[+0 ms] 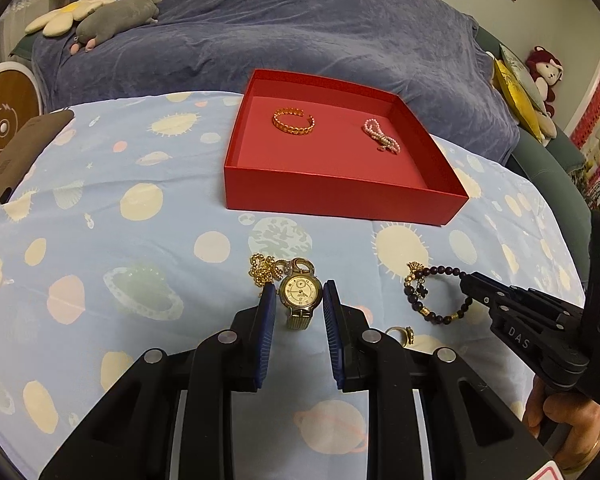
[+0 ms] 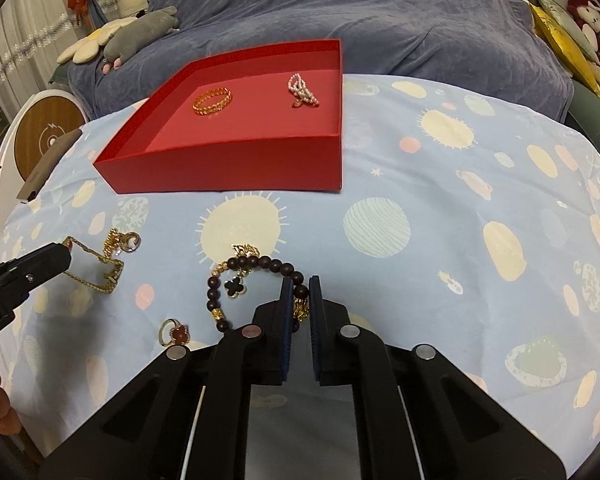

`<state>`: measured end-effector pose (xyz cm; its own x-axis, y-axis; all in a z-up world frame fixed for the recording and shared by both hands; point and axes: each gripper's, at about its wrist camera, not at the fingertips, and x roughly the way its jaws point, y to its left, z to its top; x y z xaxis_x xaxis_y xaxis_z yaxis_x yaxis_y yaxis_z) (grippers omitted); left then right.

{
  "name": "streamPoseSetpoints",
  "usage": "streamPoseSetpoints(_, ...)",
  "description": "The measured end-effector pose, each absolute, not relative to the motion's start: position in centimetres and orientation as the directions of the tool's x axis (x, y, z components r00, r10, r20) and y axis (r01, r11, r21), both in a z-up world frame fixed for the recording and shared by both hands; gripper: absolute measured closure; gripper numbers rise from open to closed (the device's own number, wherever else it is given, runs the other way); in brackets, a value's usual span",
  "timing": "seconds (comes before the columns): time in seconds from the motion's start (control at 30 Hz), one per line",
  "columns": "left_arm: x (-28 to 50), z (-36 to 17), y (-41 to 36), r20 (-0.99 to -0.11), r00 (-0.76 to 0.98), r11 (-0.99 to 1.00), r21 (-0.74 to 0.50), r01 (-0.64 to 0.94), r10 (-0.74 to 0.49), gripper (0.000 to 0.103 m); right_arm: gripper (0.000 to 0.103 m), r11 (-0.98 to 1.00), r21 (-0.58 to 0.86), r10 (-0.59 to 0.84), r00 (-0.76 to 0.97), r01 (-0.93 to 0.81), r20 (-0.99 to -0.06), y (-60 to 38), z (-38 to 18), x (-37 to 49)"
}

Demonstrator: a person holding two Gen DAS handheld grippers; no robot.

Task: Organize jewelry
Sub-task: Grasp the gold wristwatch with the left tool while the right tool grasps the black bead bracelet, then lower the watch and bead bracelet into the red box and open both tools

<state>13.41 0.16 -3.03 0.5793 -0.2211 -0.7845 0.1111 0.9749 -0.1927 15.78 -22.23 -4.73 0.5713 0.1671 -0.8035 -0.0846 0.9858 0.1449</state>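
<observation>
A red tray (image 1: 340, 200) (image 2: 228, 168) on the patterned cloth holds a gold bangle (image 1: 293, 120) (image 2: 212, 101) and a pink pearl bracelet (image 1: 381, 137) (image 2: 302, 91). My left gripper (image 1: 299, 294) is open, its fingers on either side of a gold watch (image 1: 298, 296) lying on the cloth, next to a gold chain (image 1: 264, 272) (image 2: 100, 268). My right gripper (image 2: 300, 292) (image 1: 466, 278) is shut on a dark bead bracelet (image 2: 252, 280) (image 1: 436, 296) at its right side. A gold ring with a red stone (image 2: 174, 334) (image 1: 400, 335) lies near it.
A blue-grey blanket (image 1: 280, 40) covers the bed behind the table. Plush toys (image 1: 112, 16) lie at the back left, cushions and a doll (image 1: 540, 76) at the right. A brown box (image 1: 16, 156) sits at the table's left edge.
</observation>
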Motion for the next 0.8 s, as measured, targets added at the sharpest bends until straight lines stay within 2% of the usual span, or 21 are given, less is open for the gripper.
streamPoseSetpoints(0.4,14.3,1.3,0.0,-0.735,0.617,0.958,-0.253,0.136,-0.281,0.082,0.096,0.955,0.252,0.289,0.691,-0.158,-0.663,-22.2,3.8,15.2)
streamPoseSetpoints(0.5,15.7,3.0,-0.3,-0.716,0.641,0.961,-0.233,0.151,-0.275,0.082,0.096,0.950,0.268,0.302,0.710,-0.163,-0.636,-22.1,5.6,16.8)
streamPoseSetpoints(0.8,22.8,5.0,-1.9,-0.693,0.680,0.971,-0.174,0.162,-0.238,0.082,0.096,0.953,0.263,0.287,0.721,-0.149,-0.631,-20.7,5.4,24.5)
